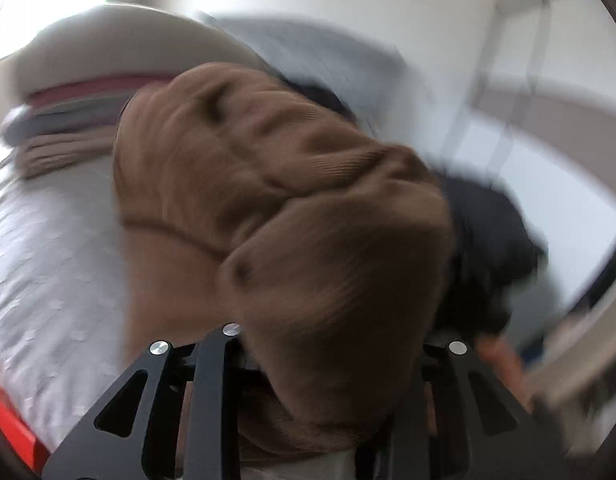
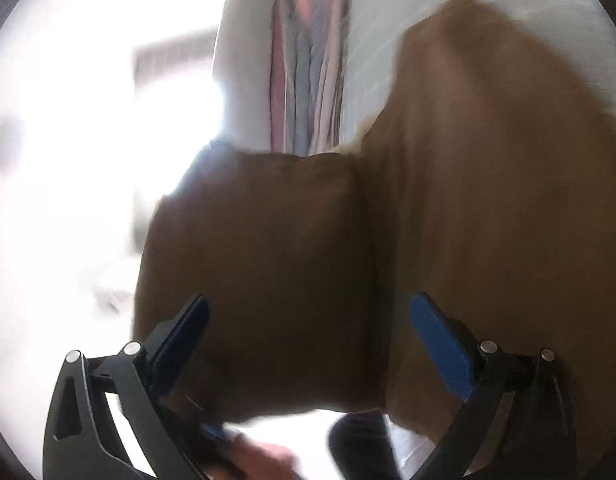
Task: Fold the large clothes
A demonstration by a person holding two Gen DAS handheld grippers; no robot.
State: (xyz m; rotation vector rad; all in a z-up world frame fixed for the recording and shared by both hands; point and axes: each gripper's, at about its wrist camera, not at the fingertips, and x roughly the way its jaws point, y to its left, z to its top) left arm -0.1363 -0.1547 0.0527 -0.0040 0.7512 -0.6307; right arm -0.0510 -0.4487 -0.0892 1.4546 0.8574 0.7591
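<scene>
Two grippers, left gripper (image 1: 308, 360) clenched on bunched brown garment (image 1: 276, 184) at frame centre, right gripper (image 2: 308, 344) spread wide, blue pads (image 2: 439, 348) clear of the cloth hanging between them, folded stack (image 1: 68, 120) upper left on grey bedsheet (image 1: 48, 260), left view alone shows dark clothing (image 1: 487, 240) at right.

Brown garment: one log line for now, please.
brown garment: lifted, bunched | left gripper: shut on it | right gripper: open | folded stack: on bed

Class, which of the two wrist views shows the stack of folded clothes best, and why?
The left wrist view: the stack of folded clothes lies flat on the bed, its layers separate though blurred. In the right wrist view the stack appears turned on end, washed out and partly behind the brown garment.
</scene>
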